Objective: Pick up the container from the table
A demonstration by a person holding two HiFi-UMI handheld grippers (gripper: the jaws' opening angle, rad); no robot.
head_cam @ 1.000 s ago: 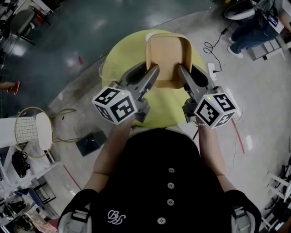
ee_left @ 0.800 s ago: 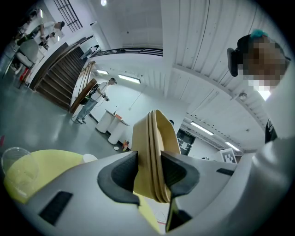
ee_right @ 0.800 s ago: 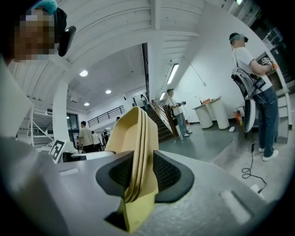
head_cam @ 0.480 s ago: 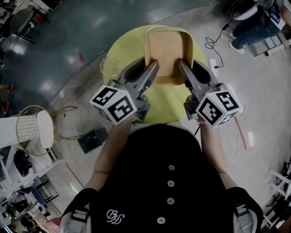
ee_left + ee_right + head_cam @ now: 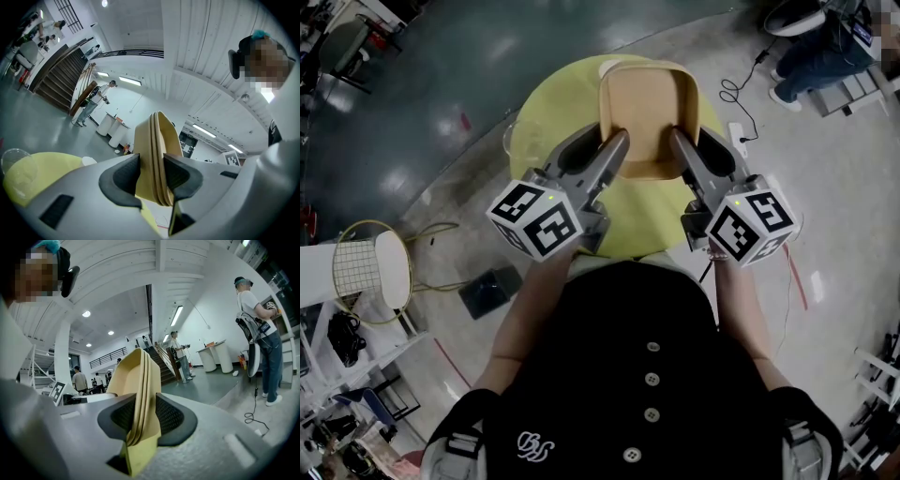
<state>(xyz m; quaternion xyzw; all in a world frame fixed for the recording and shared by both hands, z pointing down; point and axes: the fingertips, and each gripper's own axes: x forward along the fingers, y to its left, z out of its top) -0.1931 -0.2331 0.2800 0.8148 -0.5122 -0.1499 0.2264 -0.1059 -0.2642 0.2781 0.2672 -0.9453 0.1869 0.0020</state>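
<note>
Both grippers are clamped on the tan container [image 5: 645, 117]. Left gripper [image 5: 617, 145] pinches the rim on one near corner, and right gripper [image 5: 677, 142] pinches the rim on the other near corner. Each gripper view shows the dark pads pressed flat on the thin rim.

From above, the container sits over the far side of the yellow table [image 5: 628, 211]. It looks lifted up off the table, so I think the picking up is mostly done. What may be left is to raise it more and keep it level. A clear bowl [image 5: 512, 141] stands at the table's left edge.
</note>
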